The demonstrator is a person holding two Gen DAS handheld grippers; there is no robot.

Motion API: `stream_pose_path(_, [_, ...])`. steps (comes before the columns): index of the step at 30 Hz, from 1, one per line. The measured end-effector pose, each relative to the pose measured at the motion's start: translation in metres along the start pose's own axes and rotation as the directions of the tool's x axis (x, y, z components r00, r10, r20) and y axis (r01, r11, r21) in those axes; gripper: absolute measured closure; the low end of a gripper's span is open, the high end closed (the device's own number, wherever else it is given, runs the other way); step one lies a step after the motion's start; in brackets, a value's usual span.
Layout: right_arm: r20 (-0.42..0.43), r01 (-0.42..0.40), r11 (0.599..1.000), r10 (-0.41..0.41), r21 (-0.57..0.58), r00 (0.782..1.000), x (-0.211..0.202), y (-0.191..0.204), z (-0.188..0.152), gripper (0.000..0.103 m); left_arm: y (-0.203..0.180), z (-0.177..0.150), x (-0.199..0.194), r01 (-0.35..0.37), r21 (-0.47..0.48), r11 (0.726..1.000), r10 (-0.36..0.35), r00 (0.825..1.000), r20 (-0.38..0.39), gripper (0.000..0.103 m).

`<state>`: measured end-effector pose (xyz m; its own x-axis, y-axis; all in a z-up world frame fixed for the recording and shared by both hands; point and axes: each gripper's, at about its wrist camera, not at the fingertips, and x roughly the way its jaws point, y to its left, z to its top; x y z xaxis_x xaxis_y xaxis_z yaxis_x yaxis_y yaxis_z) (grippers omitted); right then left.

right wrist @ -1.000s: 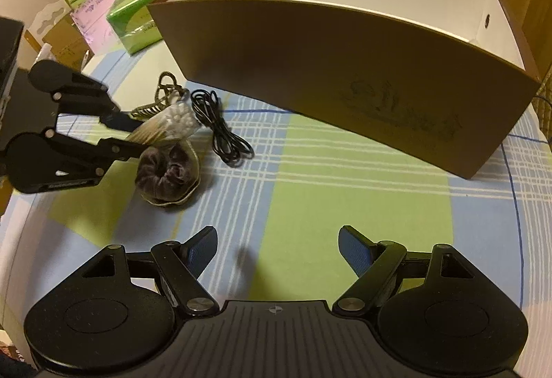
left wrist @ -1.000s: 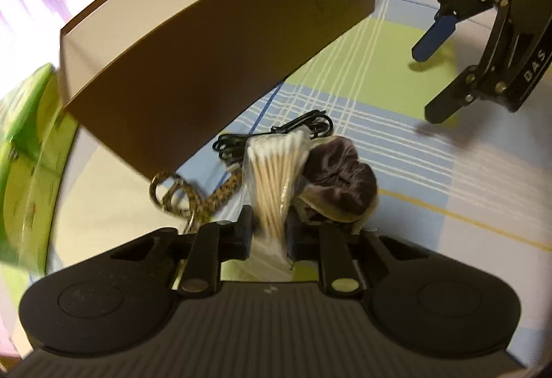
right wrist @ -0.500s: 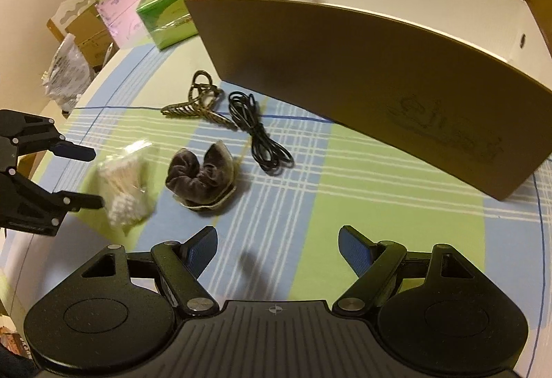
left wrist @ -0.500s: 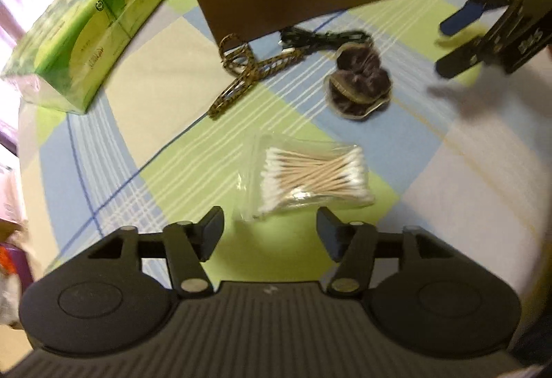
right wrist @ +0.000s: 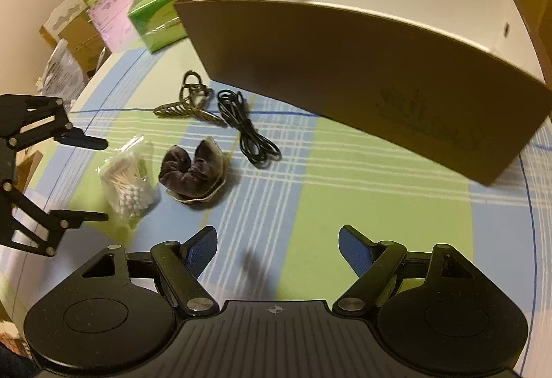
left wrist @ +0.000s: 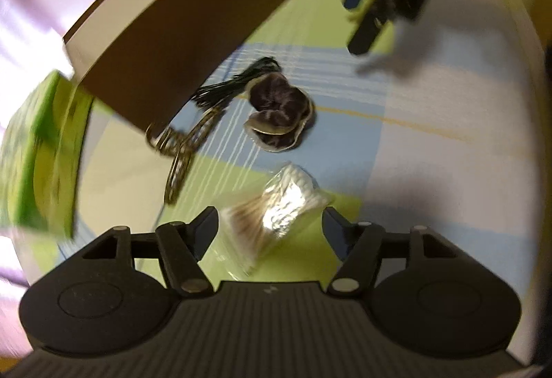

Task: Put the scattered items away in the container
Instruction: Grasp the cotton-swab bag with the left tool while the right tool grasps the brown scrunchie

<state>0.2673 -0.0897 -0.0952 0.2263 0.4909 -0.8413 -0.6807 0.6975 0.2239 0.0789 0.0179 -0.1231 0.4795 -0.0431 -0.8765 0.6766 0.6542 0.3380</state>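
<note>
On checked cloth (right wrist: 345, 205), swab bag (left wrist: 276, 209) between opening left tongs (left wrist: 270, 222), untouched.

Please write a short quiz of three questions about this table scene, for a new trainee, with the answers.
1. True or false: the swab bag lies inside the box.
2. Which item lies nearest the box? A) scrunchie B) keychain C) swab bag
3. Fill in: the left tool has its fingers on either side of the ____.

Key
1. False: it lies on the cloth, outside the box.
2. B.
3. Swab bag; the jaws are opening and do not press it.
</note>
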Motion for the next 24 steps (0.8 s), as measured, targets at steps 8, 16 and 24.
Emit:
stream_pose_path(8, [0.004,0.009,1.0,-0.009,0.011,1.0,-0.007,-0.004,-0.003,0.02,0.018,-0.003,0.019,0.078,-0.076,0.994,-0.078,0.997,0.0,0.079])
stream_pose_path(16, [-0.01,0.016,1.0,-0.016,0.023,1.0,-0.006,-0.01,-0.008,0.02,0.037,-0.02,0.012,-0.041,-0.402,0.915,-0.022,0.988,-0.152,0.088])
stream_pose_path(24, [-0.021,-0.019,0.999,0.018,-0.027,1.0,0.001,0.003,-0.003,0.02,0.043,-0.024,0.006,-0.088,-0.418,0.904,0.033,0.99,-0.136,0.035])
